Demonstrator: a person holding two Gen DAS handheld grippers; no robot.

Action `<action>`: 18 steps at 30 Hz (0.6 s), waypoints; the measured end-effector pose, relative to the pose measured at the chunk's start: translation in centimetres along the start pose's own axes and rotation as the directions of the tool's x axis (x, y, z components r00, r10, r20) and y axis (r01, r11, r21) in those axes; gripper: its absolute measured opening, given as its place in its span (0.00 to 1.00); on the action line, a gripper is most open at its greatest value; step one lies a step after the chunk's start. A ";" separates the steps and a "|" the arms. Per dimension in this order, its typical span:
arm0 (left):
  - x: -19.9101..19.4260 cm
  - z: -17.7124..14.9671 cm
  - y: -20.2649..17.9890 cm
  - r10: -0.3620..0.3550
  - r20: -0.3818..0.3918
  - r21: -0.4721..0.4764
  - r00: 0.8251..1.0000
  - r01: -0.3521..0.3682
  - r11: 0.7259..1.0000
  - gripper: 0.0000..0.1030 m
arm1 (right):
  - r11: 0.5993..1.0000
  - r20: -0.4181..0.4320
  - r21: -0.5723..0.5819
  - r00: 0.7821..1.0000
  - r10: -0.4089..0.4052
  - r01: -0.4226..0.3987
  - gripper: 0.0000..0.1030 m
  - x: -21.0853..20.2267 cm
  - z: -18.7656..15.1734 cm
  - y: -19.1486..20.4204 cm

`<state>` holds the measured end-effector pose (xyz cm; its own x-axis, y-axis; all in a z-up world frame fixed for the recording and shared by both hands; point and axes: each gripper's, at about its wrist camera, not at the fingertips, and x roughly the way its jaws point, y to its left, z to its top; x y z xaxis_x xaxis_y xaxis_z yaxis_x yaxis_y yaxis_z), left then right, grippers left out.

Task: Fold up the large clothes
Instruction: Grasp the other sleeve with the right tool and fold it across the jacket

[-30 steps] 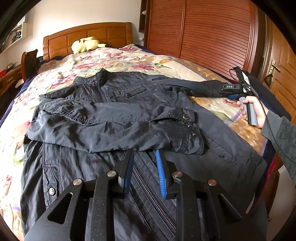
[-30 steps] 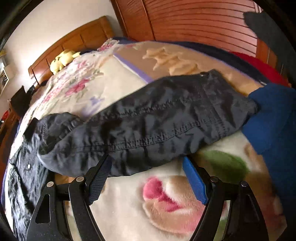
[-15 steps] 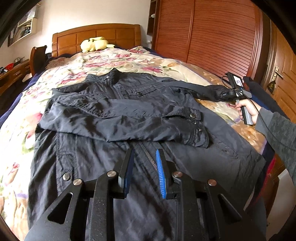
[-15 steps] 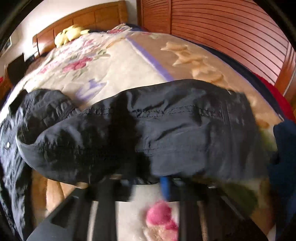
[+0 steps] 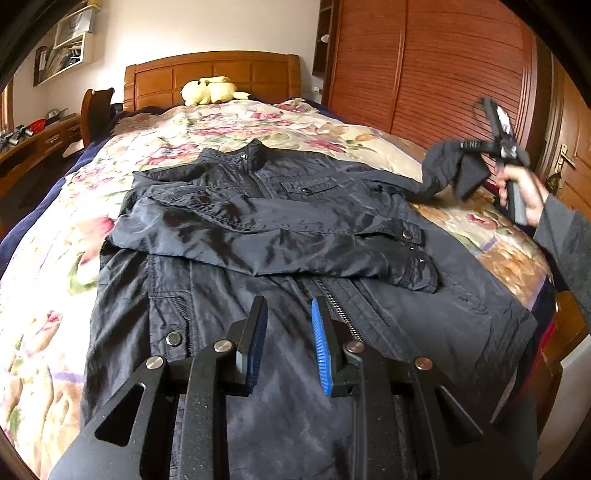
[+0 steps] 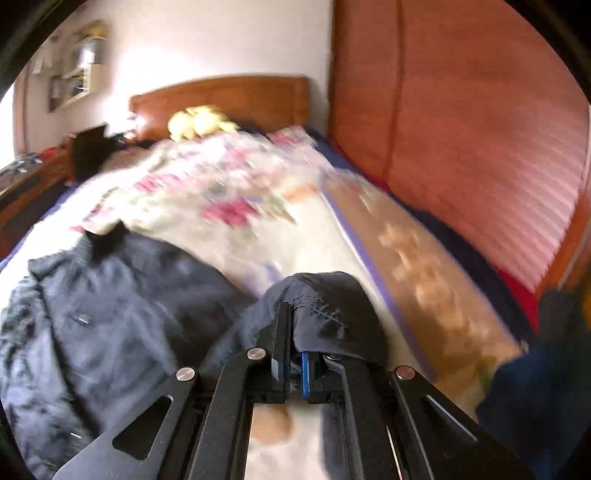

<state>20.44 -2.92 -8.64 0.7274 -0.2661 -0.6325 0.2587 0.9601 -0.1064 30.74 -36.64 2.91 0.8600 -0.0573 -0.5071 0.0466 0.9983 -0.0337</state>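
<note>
The black jacket [image 5: 280, 236] lies flat on the bed [image 5: 44, 258], one sleeve already across its chest. My right hand-held gripper [image 6: 293, 332] pinches the other sleeve's cuff [image 6: 325, 310]; I should carry it flat across the chest. My left hand-held gripper [image 5: 288, 332] hovers narrow, empty, over the hem.

I am at the foot of a bed [image 5: 44, 258] covered with a cream floral quilt [image 5: 258, 125]. A wooden panelled headboard [image 5: 210, 79] stands against a pale wall [image 5: 184, 29], with a yellow plush toy [image 5: 208, 90] resting in front of it. On my right, a reddish-brown louvred wardrobe [image 5: 443, 74] runs along the bed, and a door with a brass handle [image 5: 565, 157] sits beyond it. On my left are a wooden desk [image 5: 33, 140], a chair [image 5: 98, 110] and a wall shelf [image 5: 70, 51]. Soft daylight fills the room.
</note>
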 end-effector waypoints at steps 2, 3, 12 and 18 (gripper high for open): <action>-0.3 0.0 0.3 0.014 0.005 -0.004 1.000 -0.014 1.000 0.25 | 0.998 0.037 -0.033 0.998 0.048 -0.047 0.04 -1.8 1.3 2.3; -0.7 -0.1 0.4 0.020 0.009 -0.006 1.000 -0.020 1.000 0.25 | 0.996 0.054 -0.054 0.996 0.077 -0.074 0.04 -2.9 2.0 3.8; -3.5 -0.8 2.5 0.043 0.030 -0.026 0.999 -0.042 0.999 0.25 | 0.904 0.074 -0.189 0.913 0.402 -0.383 0.04 -11.2 3.1 16.3; -5.2 -1.6 4.0 0.077 0.036 -0.030 0.996 -0.076 0.997 0.25 | 0.839 -0.059 -0.238 0.869 0.491 -0.490 0.04 -12.4 -2.5 21.7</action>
<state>16.66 2.40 -6.96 0.7675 -0.1941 -0.6109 0.1835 0.9797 -0.0808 19.84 -14.32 6.28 0.7405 0.4400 -0.5081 -0.5029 0.8642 0.0155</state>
